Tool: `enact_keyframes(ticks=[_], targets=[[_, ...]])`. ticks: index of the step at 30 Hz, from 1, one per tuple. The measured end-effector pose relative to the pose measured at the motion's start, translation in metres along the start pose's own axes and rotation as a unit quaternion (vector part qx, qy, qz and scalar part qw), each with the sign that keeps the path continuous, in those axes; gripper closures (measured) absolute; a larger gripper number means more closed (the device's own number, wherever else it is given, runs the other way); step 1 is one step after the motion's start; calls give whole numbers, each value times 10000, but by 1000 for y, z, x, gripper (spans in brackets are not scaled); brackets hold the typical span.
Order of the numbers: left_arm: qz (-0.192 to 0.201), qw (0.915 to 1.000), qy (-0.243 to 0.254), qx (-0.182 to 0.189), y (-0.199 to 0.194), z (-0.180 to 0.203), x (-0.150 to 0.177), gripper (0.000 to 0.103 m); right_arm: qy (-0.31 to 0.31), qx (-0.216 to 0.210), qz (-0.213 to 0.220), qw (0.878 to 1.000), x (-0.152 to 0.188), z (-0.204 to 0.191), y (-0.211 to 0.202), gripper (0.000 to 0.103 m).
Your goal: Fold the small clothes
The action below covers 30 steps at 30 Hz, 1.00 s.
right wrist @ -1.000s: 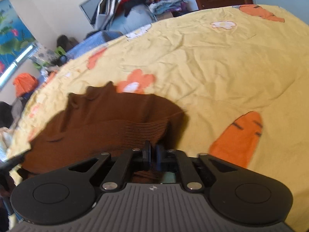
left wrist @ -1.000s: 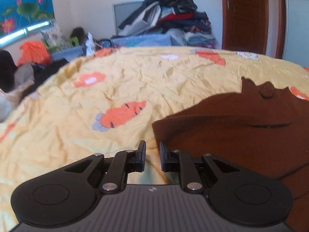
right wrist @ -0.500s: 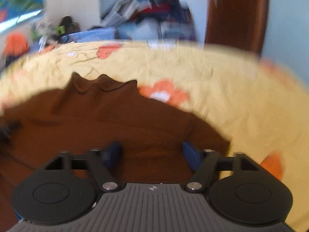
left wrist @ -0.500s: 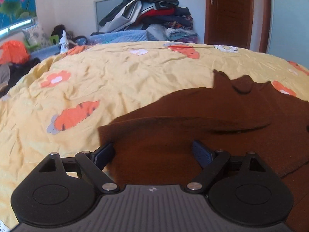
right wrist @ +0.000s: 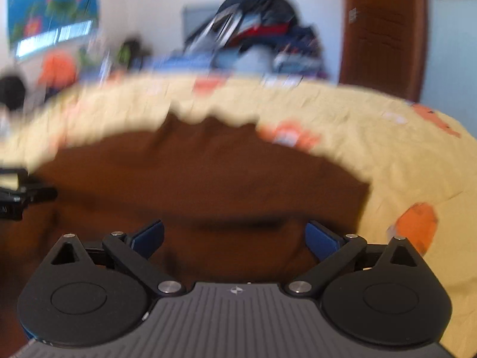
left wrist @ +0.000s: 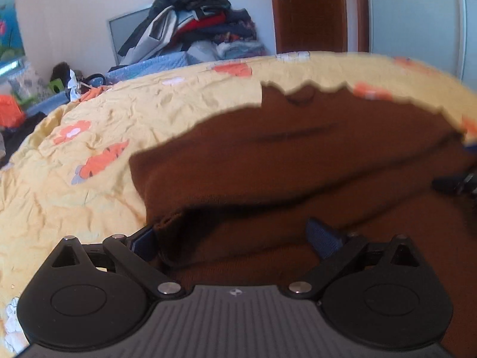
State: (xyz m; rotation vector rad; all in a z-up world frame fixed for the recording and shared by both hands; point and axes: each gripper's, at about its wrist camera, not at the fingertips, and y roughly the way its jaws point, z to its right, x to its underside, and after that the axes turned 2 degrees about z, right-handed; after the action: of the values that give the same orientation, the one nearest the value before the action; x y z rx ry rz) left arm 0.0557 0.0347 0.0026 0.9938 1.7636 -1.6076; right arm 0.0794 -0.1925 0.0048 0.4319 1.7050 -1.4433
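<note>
A: Where does the dark brown knitted garment (left wrist: 298, 164) lie?

B: Spread on the yellow bedsheet printed with orange carrots and flowers (left wrist: 89, 119). Its long axis runs side to side across both views, with the scalloped collar edge at the far side and the near hem right under the tongs.

A: And from the left gripper (left wrist: 235, 238)?

B: Straight ahead and below. Its jaws are opening and already stand wide; a folded flap of the near hem rises between them, and the left blue pad (left wrist: 143, 240) sits just beside that flap. I cannot tell whether it touches; nothing looks pinched.

A: The right gripper (right wrist: 235, 235)?

B: Jaws also opening, wide apart, brown knit under and between them, not clamped. That view is blurred, so fine detail is lost. Each gripper shows at the edge of the other's view, so they work the same near hem from either end.

A: Which is nearer the next hold?

B: I judge the left, since the raised flap is between its fingers; the right sits over flatter cloth near the garment's right edge.

A: Anything in the way?

B: Not on the bed. A heap of mixed clothes (left wrist: 196, 24) against the far wall and a brown wooden door (left wrist: 307, 9) are well apart.
</note>
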Motion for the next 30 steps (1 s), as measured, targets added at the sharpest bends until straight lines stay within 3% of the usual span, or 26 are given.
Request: enact_keyframes(ticks=[3,5,7,9,10,12,14,15,16,22,24,26,29,30], targets=[[-307,9989,-301,159,5,-22,-1,0,48,-70,31,10000,4,15,-9,0],[-439,9982,-397,24,1,-30,2,0,-40,-159,0,9999,6,20,-14,0],[-553,9964,-623,-135,-14,-34,3,2,-65,40,-176,9998,2,16,-19,2],[-441,9946,-910,225,-34,-32,7,2,122,171,-137,9997,0,4,-35,4],[-416,9932,-996,439,-42,-28,10,2,188,-60,-34,9998,1,-4,-44,2],[-480,9928,-851,687,-50,-10,19,2,170,-544,-50,9984,9,-20,-53,0],[-582,9957,-324,648,-51,11,34,1,-87,-489,-409,9979,23,-35,-45,0],[-220,9984,-14,523,-59,17,44,0,-416,-392,-138,9983,35,-39,-49,0],[-95,9986,100,515,-64,17,51,0,-397,-485,20,9980,44,-33,-54,0],[-416,9980,-404,245,-78,-9,57,1,124,36,-170,9998,60,8,-84,1],[-409,9965,-562,461,-89,-3,57,1,210,113,-132,9996,56,-2,-97,4],[-380,9953,-441,772,-97,9,65,1,39,-235,66,9997,62,-19,-110,2],[-206,9977,-24,642,-106,23,79,0,-484,-507,-204,9973,89,-43,-113,0],[-301,9973,-134,654,-108,19,80,0,-491,-480,76,9976,100,-41,-119,0]])
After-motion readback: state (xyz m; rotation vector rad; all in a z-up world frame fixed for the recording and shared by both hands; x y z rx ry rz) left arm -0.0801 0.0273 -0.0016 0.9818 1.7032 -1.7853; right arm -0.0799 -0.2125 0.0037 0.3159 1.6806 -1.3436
